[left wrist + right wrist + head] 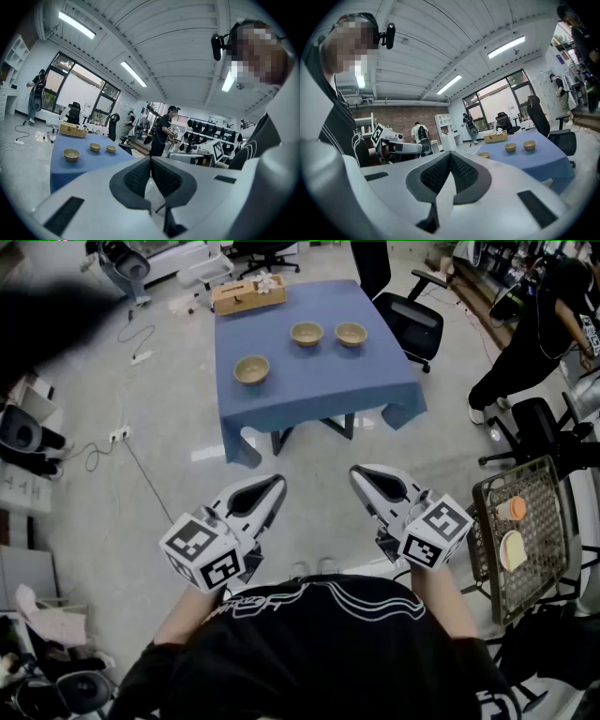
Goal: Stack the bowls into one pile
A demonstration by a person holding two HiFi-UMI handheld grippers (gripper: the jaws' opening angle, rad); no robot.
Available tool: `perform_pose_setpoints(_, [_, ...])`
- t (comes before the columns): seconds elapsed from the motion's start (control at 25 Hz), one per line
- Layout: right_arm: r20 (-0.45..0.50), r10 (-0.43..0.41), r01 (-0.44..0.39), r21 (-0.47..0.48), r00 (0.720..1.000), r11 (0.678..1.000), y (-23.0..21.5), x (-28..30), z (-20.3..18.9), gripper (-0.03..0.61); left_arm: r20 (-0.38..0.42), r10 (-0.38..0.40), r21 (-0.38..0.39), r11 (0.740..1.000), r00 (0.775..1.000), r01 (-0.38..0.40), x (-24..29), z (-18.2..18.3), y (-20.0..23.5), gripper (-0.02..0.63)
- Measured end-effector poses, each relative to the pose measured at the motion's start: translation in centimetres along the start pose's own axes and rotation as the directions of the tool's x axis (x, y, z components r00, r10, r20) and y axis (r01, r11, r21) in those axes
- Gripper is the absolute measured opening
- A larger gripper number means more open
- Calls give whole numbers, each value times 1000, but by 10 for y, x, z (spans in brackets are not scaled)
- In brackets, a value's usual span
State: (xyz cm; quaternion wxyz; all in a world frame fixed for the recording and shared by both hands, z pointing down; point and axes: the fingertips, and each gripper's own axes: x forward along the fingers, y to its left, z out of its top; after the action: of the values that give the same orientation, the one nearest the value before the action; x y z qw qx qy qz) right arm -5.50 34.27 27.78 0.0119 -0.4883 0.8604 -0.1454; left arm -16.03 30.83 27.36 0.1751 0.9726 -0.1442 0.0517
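Your left gripper [274, 486] and right gripper [360, 474] both clenched on nothing, held before you. Well ahead on blue table [319, 395]: near bowl [251, 369], middle bowl [307, 333], far-right bowl [351, 333], all apart, unstacked.
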Motion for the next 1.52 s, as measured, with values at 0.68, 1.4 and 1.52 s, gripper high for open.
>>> perform_pose_setpoints(0.68, [32,-15,16,-40,999,999,-28,-47,21,147,12,35,21,999,999,-35,29,9,-38,29])
perform_pose_setpoints(1.4, [-18,-119,117,-101,993,988,-78,-98,4,324,17,66,17,998,998,-66,62,-6,-63,29])
perform_pose_setpoints(1.52, [-30,-132,128,-104,991,986,-90,-95,2,327,17,68,17,997,998,-69,69,-6,-56,29])
